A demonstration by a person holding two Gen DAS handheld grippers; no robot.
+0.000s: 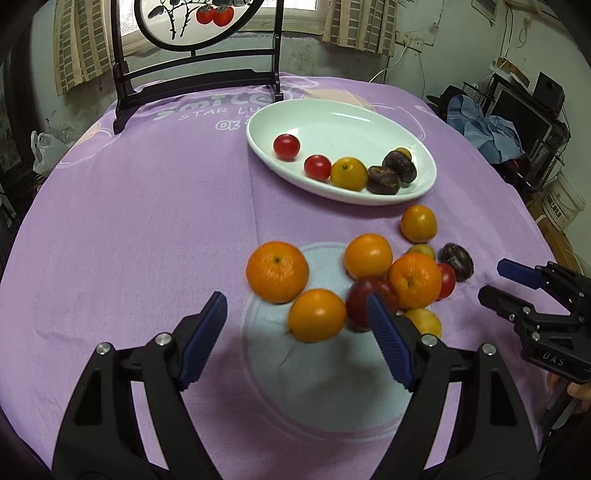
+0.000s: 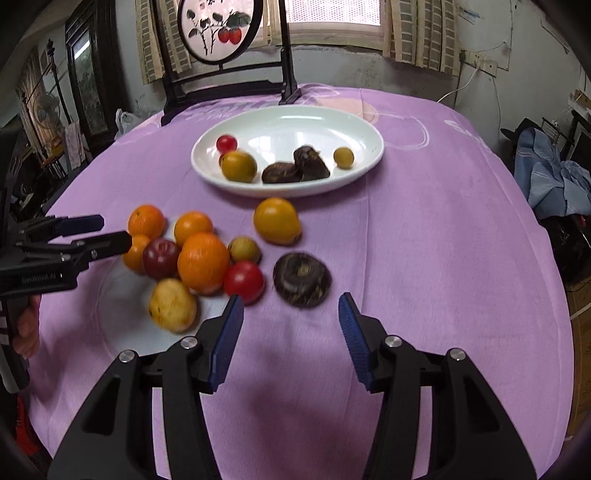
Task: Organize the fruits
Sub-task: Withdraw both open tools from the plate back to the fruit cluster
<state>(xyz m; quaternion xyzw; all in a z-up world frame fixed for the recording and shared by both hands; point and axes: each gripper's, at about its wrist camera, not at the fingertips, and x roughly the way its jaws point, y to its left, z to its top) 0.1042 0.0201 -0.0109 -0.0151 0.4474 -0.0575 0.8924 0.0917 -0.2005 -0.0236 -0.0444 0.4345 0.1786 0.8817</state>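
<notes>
This looks like a room in somebody's home. A round table (image 1: pixel 147 221) wears a purple cloth with writing on it. Behind it stands a dark wooden chair (image 2: pixel 221 85) with a painted fruit picture. Checked curtains (image 2: pixel 417 33) hang by the window (image 2: pixel 332 11). Clothes (image 2: pixel 550 173) lie piled at the side.

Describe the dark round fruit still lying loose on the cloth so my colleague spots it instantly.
Start at the white oval plate, then come toward the camera onto the purple cloth. The dark round fruit lies right of the red tomato, the only blackish-brown piece outside the plate.
</notes>
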